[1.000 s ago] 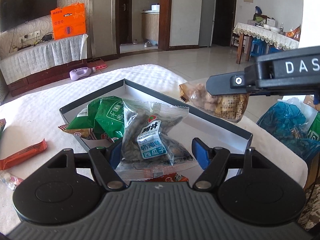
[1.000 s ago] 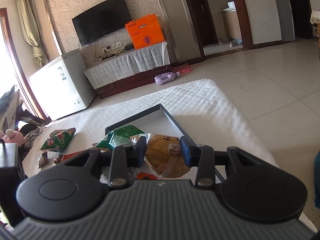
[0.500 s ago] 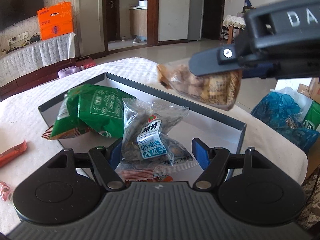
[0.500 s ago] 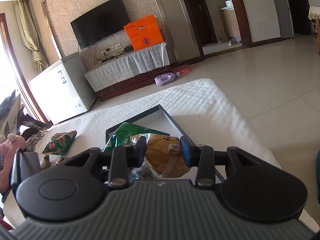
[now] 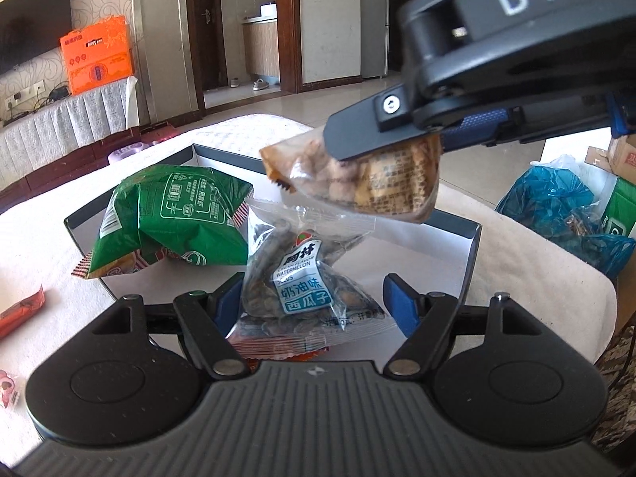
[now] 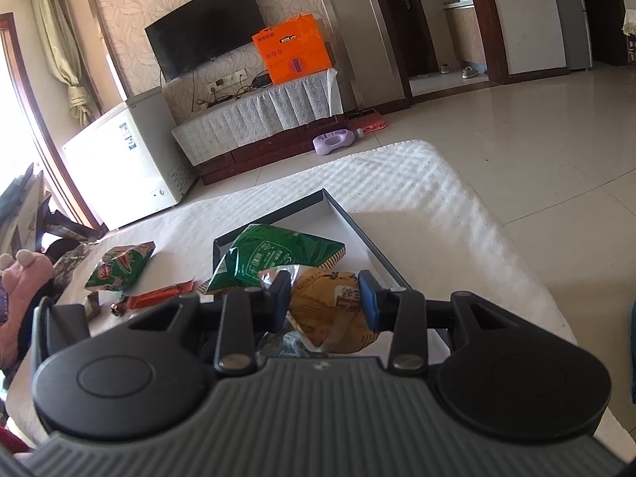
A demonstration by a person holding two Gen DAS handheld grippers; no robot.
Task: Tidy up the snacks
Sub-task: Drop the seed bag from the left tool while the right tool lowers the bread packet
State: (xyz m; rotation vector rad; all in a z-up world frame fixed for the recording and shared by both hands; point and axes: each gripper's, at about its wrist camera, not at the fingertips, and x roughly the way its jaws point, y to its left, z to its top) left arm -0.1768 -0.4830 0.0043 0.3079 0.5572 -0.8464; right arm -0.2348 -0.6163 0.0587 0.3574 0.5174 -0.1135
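A dark-rimmed white box (image 5: 473, 246) lies on the white cloth. Inside it rests a green snack packet (image 5: 171, 218), also seen in the right wrist view (image 6: 270, 254). A clear packet of watermelon seeds (image 5: 302, 286) sits between the fingers of my left gripper (image 5: 312, 294). Its jaws are opening, and the right pad stands clear of the packet. My right gripper (image 6: 324, 294) is shut on a brown snack packet (image 6: 330, 318). It holds that brown packet (image 5: 369, 183) in the air over the box, above the seed packet.
On the cloth left of the box (image 6: 357, 230) lie a second green packet (image 6: 119, 266) and an orange bar (image 6: 159, 300). A pink soft toy (image 6: 20, 274) sits at the far left. A blue plastic bag (image 5: 556, 206) stands beyond the table's right edge.
The left gripper has sunk toward the box with the seed packet between its fingers. The right gripper and its brown packet now loom closer and higher in the left wrist view.
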